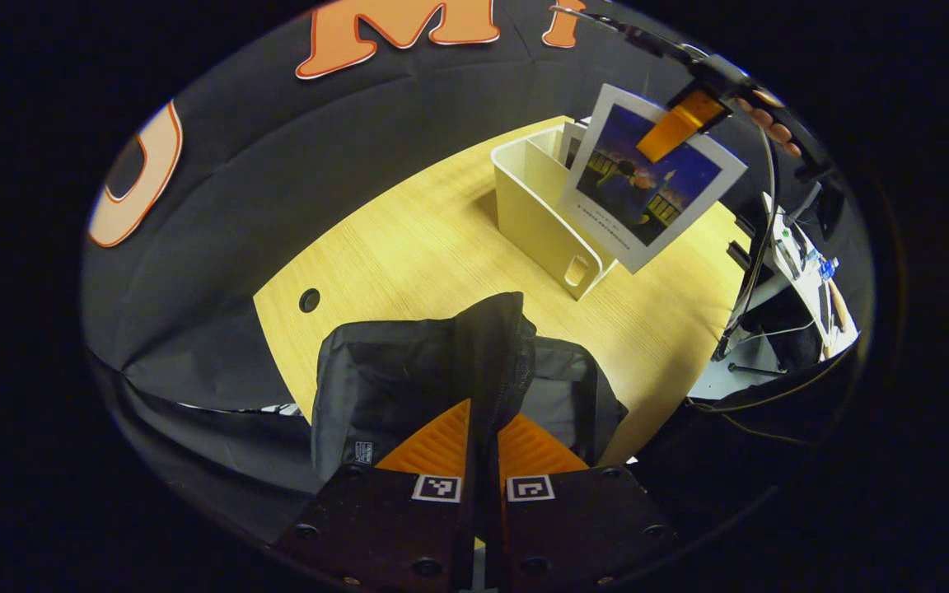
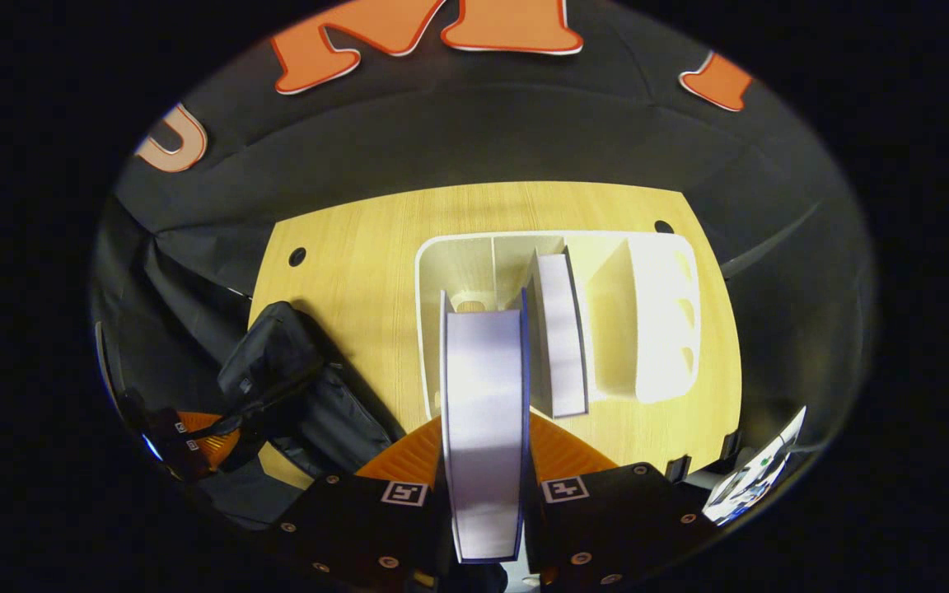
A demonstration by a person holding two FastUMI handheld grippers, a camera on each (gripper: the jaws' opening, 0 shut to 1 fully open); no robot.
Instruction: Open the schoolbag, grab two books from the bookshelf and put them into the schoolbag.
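Observation:
The black schoolbag (image 1: 409, 379) stands on the wooden table (image 1: 409, 239). My left gripper (image 1: 483, 428) is shut on the bag's raised flap edge (image 1: 491, 346), holding it up. In the left gripper view a book (image 1: 647, 185) with a dark blue cover hangs tilted above the cream bookshelf (image 1: 536, 210), pinched by my right gripper (image 1: 680, 123). In the right gripper view my right gripper (image 2: 484, 445) is shut on that book (image 2: 483, 412), seen from its page edge, above the bookshelf (image 2: 656, 321). A second book (image 2: 561, 329) stands in the shelf. The schoolbag (image 2: 293, 387) lies at the left.
The table (image 2: 359, 272) has cable holes near its far corners (image 2: 297, 256). The black cloth wall hangs close behind it. In the left gripper view a side table with cables and devices (image 1: 804, 272) stands past the table's right edge.

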